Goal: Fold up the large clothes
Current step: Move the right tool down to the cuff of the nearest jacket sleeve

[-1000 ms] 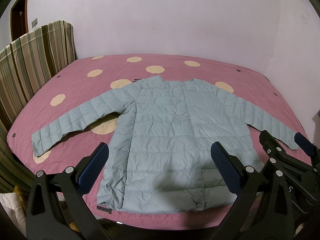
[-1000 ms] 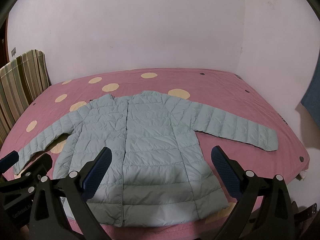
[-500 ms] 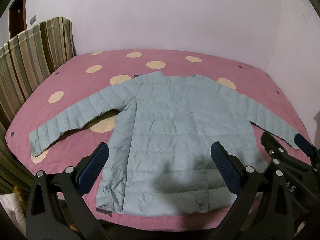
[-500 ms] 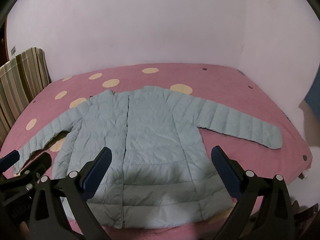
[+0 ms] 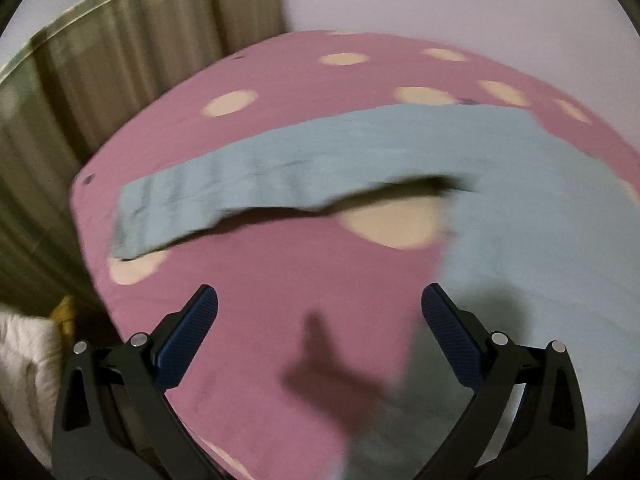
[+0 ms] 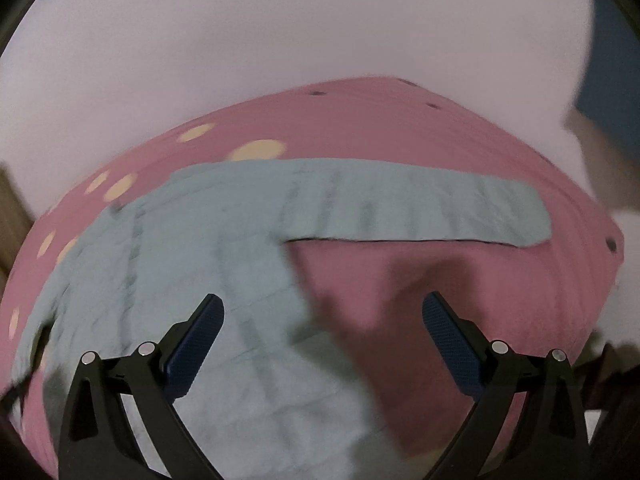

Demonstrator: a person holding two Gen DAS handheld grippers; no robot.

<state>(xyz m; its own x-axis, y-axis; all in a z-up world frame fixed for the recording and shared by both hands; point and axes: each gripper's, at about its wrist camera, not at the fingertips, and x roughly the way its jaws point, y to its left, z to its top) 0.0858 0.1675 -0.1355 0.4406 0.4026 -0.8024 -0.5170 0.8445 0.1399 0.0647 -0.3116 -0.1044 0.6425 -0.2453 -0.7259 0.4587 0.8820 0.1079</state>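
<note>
Both grippers have been swung apart toward the sleeves: left gripper (image 5: 316, 312) and right gripper (image 6: 320, 320) are held spread, empty, above the puffer jacket (image 6: 224, 248) laid flat mid-bed (image 5: 280, 280).

Pink cream-dotted bed (image 5: 280, 300) under flat pale-blue puffer jacket (image 6: 240, 248)

Both views are dim and smeared by motion blur; the jacket (image 5: 520, 208) quilting and the bed (image 5: 280, 300) dots have soft edges. Only each hand-held gripper stays sharp. Dark shadows fall on the bedcover just ahead of the fingers (image 5: 188, 332). Fisheye bending curves the bed, and black vignette fills the corners.
</note>
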